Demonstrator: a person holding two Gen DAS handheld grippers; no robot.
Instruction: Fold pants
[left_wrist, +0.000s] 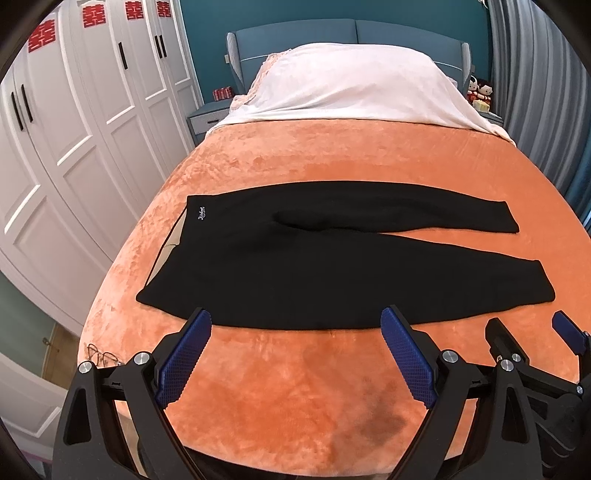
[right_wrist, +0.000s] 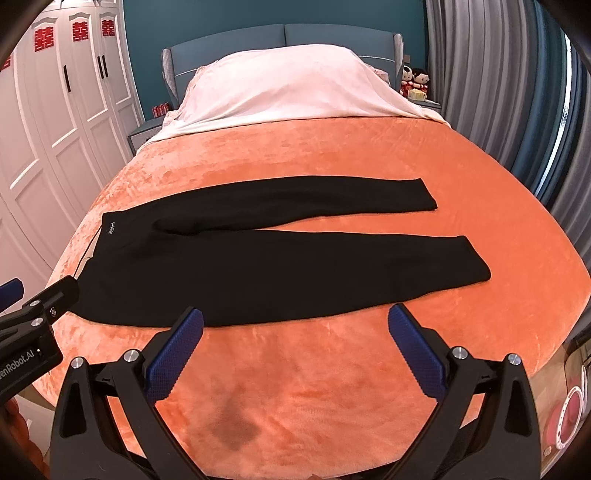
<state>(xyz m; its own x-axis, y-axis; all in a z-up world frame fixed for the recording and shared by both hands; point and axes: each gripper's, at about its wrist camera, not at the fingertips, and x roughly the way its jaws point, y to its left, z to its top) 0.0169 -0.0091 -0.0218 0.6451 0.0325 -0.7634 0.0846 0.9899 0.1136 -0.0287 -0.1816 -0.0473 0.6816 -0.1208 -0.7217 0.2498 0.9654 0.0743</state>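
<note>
Black pants (left_wrist: 295, 273) lie flat on the orange blanket (left_wrist: 314, 162), waistband at the left, both legs stretched to the right and slightly apart. They also show in the right wrist view (right_wrist: 258, 273). My left gripper (left_wrist: 295, 321) is open and empty, hovering just short of the near edge of the pants. My right gripper (right_wrist: 295, 321) is open and empty, also at the near edge of the near leg. The right gripper shows at the right of the left wrist view (left_wrist: 532, 328); the left gripper shows at the left edge of the right wrist view (right_wrist: 40, 291).
A white cover (left_wrist: 351, 85) drapes the pillows at the head of the bed. White wardrobes (left_wrist: 74, 129) stand left. Grey curtains (right_wrist: 498, 92) hang right. Glasses (left_wrist: 99, 356) lie on the bed's left corner. A dark stain (right_wrist: 236, 428) marks the blanket near me.
</note>
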